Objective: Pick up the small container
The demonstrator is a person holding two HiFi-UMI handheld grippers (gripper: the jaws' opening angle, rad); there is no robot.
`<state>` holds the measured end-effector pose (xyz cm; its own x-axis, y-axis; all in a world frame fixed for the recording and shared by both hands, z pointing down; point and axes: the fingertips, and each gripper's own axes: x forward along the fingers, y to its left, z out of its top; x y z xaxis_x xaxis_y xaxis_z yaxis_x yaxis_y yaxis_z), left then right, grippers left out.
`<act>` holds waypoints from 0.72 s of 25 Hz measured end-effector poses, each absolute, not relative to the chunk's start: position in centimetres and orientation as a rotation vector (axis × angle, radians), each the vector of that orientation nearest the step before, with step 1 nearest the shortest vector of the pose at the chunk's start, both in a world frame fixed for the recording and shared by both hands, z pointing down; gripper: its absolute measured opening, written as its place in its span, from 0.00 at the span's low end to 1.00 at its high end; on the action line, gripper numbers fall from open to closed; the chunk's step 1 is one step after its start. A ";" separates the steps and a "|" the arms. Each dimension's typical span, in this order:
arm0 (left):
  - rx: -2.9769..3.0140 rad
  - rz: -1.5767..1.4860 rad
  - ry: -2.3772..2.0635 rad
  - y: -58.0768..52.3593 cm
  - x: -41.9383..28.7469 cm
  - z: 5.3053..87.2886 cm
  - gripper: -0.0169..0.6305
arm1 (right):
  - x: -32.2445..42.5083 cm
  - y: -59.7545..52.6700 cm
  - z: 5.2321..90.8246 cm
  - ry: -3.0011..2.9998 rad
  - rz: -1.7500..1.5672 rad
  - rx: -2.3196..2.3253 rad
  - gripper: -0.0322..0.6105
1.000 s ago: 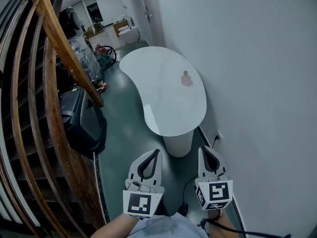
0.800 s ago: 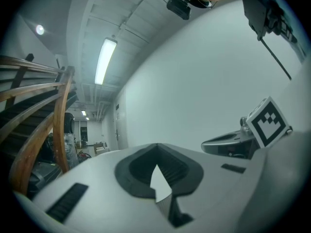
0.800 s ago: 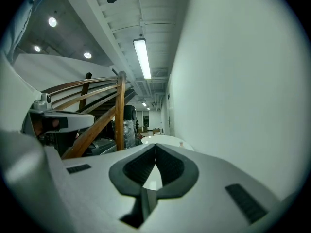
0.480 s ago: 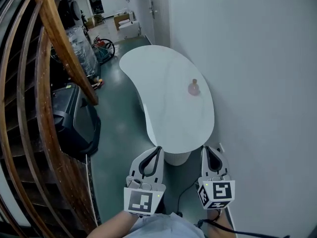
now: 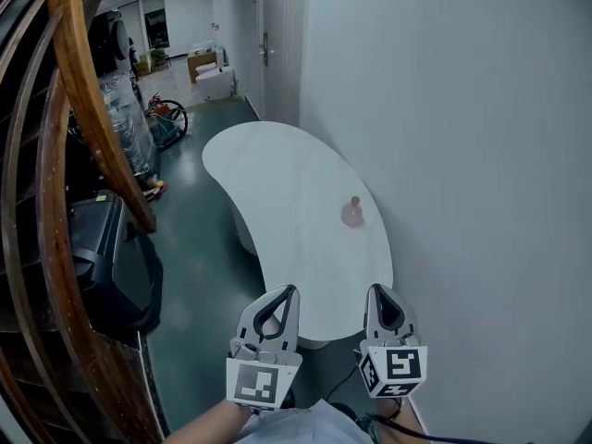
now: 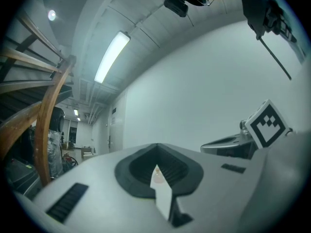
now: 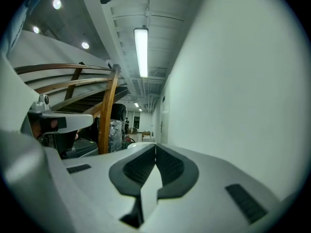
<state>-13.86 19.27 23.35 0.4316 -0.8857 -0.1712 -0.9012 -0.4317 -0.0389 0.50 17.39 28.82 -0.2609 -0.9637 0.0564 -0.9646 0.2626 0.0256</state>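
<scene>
A small pinkish container (image 5: 351, 212) with a brown stopper stands upright on the white kidney-shaped table (image 5: 277, 183), near the edge next to the wall. My left gripper (image 5: 289, 291) and right gripper (image 5: 379, 290) are held side by side over the table's near end, well short of the container. Both are shut with nothing between the jaws. In the left gripper view the left gripper (image 6: 156, 147) has its jaws together, and a pale speck shows through the slit. In the right gripper view the right gripper (image 7: 155, 145) points down the corridor, its jaws also together.
A curved wooden stair railing (image 5: 88, 109) fills the left side, with a black machine (image 5: 102, 257) below it. A plain white wall (image 5: 462, 155) runs close along the right. Green floor (image 5: 199, 276) lies between railing and table. Wrapped goods (image 5: 125, 118) stand further back.
The table and container have come closer and lower in the head view; the grippers' tips now reach over the table's near end. Both grippers stay shut.
</scene>
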 end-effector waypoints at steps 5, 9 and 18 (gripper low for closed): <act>-2.578 0.226 1.556 17.9 -13.6 23.1 0.03 | 0.8 16.4 27.9 -2.399 -0.013 1.901 0.05; -2.604 0.238 1.553 17.7 -13.3 23.4 0.03 | 1.0 15.8 27.7 -2.383 -0.024 1.902 0.05; -2.620 0.144 1.552 15.4 -12.8 25.1 0.03 | 0.3 13.5 29.1 -2.407 0.005 1.881 0.05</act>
